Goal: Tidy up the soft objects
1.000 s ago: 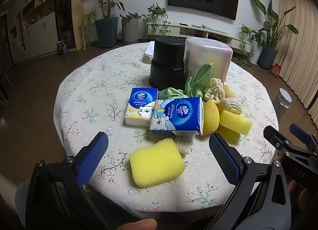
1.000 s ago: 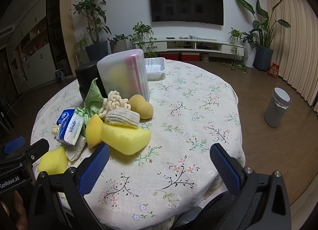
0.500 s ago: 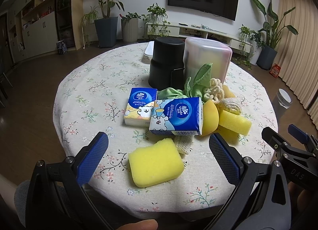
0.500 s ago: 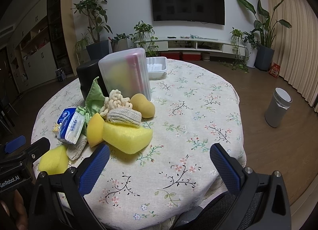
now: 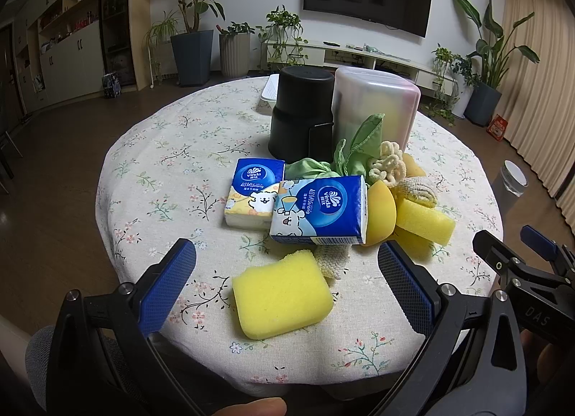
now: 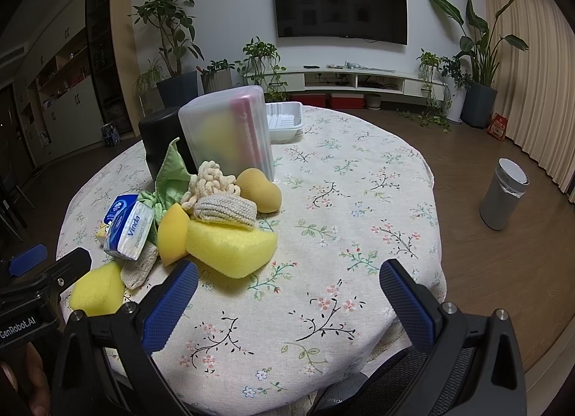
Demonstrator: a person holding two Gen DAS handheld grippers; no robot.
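Note:
A pile of soft things lies on the round floral table point(image 5: 161, 164). A yellow sponge point(image 5: 282, 293) lies nearest, between the open fingers of my left gripper point(image 5: 285, 288). Behind it are two blue tissue packs point(image 5: 320, 213) point(image 5: 253, 195), a green cloth point(image 5: 354, 150), knitted pads, yellow sponges point(image 6: 230, 247) and a rounded orange sponge point(image 6: 258, 190). My right gripper point(image 6: 287, 302) is open and empty over bare cloth at the table's near edge, right of the pile.
A black upturned container point(image 5: 302, 115) and a frosted plastic container point(image 5: 373, 108) stand behind the pile. A white tray point(image 6: 285, 121) sits at the far side. A grey bin point(image 6: 503, 200) stands on the floor to the right.
Both grippers have drawn slightly back from the table. Nothing was taken hold of.

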